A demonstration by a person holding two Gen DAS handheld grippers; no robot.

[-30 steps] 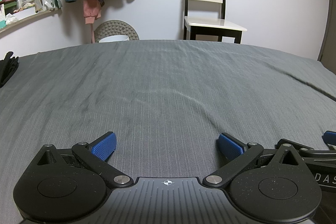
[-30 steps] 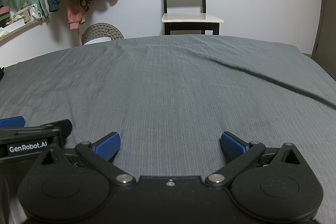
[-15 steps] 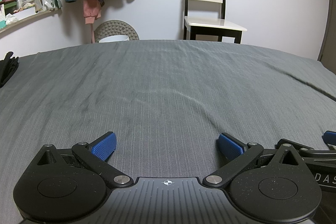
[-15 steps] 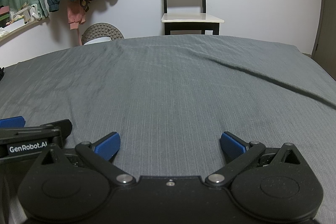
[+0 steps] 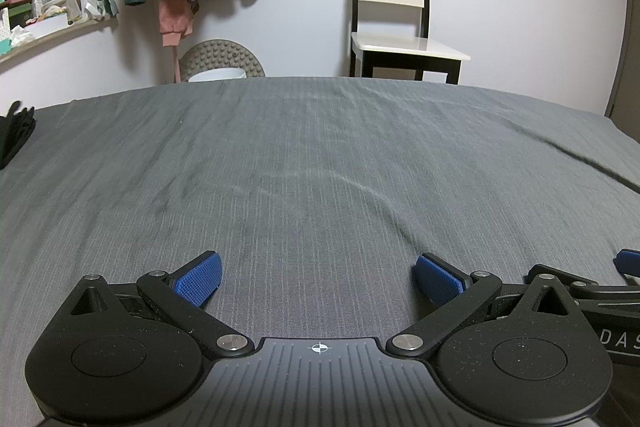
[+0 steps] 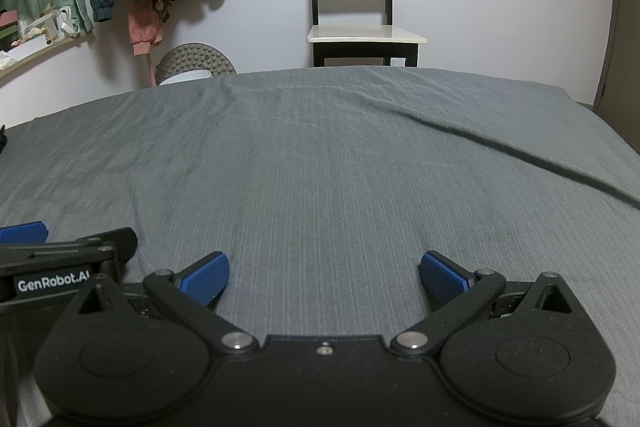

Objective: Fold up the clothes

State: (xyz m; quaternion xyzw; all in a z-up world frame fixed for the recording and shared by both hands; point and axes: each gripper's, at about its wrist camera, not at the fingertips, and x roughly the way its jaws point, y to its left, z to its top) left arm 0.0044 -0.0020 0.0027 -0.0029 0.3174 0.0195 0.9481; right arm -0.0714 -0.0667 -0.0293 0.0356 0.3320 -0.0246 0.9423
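Left wrist view: the left gripper (image 5: 318, 279) sits low over the grey bedsheet (image 5: 320, 167), jaws spread wide, nothing between the blue pads (image 5: 199, 278). A dark garment (image 5: 14, 131) lies at the sheet's far left edge, well apart from the gripper. Beyond the sheet's far edge stands a white chair (image 5: 394, 11).

Right wrist view: the right gripper (image 6: 325, 279) is likewise spread wide and empty over the bedsheet (image 6: 340, 155). The left gripper's body (image 6: 60, 263) lies just beside it. The garment is barely visible at the sheet's left edge.
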